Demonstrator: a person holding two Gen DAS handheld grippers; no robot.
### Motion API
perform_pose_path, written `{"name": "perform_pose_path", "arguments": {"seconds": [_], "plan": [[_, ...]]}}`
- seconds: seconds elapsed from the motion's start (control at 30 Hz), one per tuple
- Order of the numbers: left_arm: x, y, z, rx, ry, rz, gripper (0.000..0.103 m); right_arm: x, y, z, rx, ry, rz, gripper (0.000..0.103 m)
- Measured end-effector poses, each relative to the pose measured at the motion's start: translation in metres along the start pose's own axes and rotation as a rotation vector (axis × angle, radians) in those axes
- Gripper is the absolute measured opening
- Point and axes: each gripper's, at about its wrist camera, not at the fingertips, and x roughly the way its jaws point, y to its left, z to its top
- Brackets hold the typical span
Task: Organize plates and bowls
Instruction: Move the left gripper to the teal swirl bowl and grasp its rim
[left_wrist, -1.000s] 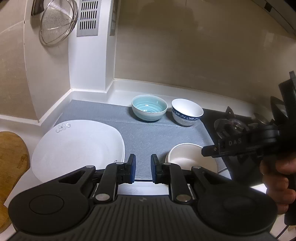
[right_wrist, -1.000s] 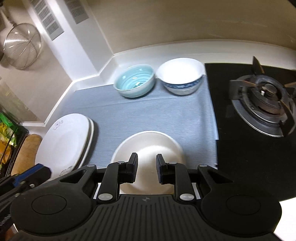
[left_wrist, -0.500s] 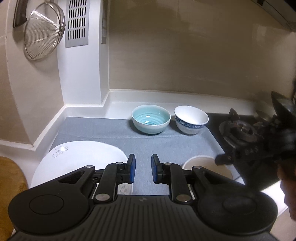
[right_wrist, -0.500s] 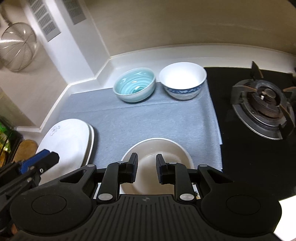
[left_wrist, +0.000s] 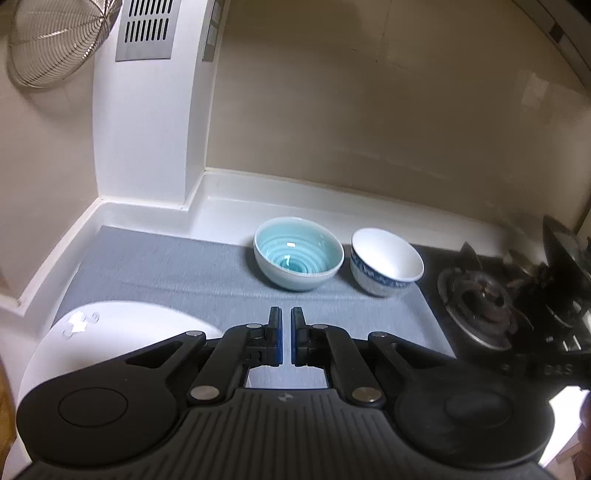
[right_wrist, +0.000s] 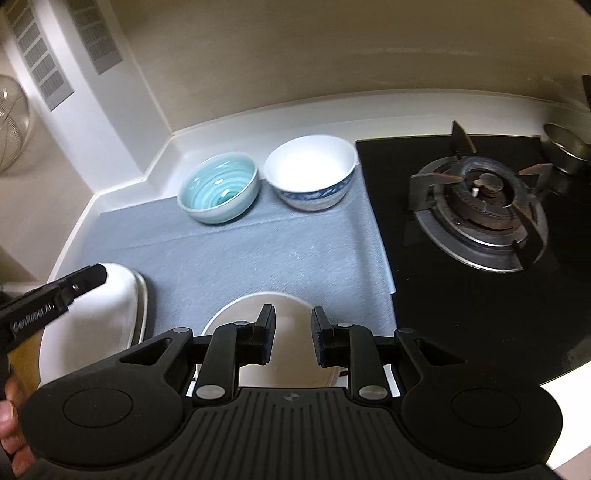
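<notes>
Jaws of the left gripper (left_wrist: 284, 341) have just been closing and are now brought almost together, a thin slit left between the pads and nothing caught in it. On the right gripper (right_wrist: 290, 341) the jaws are held partly apart, with nothing pinched; the cream bowl (right_wrist: 284, 306) is seen directly beneath and beyond them, at the near edge of the grey mat (right_wrist: 258, 254).

Most of the counter is covered by that mat, and the black hob with its gas burner (right_wrist: 478, 206) is set just beside its right edge. At the mat's near left corner a stack of white plates (right_wrist: 110, 310) is laid, one on another; in the right wrist view the left gripper's tip is seen over the stack, though contact cannot be judged. In the left wrist view the top plate is seen just left of the closed fingers.

Along the back of the mat, near the wall, the teal bowl (left_wrist: 298, 253) and the blue-patterned white bowl (left_wrist: 386, 262) are stood upright side by side, a small gap between them. A wire strainer (left_wrist: 55, 40) is hung on the left wall.
</notes>
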Motion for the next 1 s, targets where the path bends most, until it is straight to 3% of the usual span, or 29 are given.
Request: {"name": "perform_pose_path", "arguments": {"seconds": [0.37, 0.53, 0.67, 1.0], "plan": [[0.088, 0.031, 0.042, -0.154, 0.072, -0.025, 0.006, -0.023, -0.022, 0.005, 0.054, -0.062, -0.058, 0.024], [0.131, 0.038, 0.056, -0.224, 0.115, 0.011, 0.012, -0.038, -0.036, 0.001, 0.087, -0.079, -0.097, 0.024], [0.155, 0.037, 0.065, -0.238, 0.158, 0.056, 0.025, -0.047, -0.046, -0.001, 0.119, -0.097, -0.134, 0.024], [0.187, 0.032, 0.067, -0.236, 0.239, 0.077, 0.025, -0.054, -0.049, -0.006, 0.155, -0.095, -0.169, 0.024]]}}
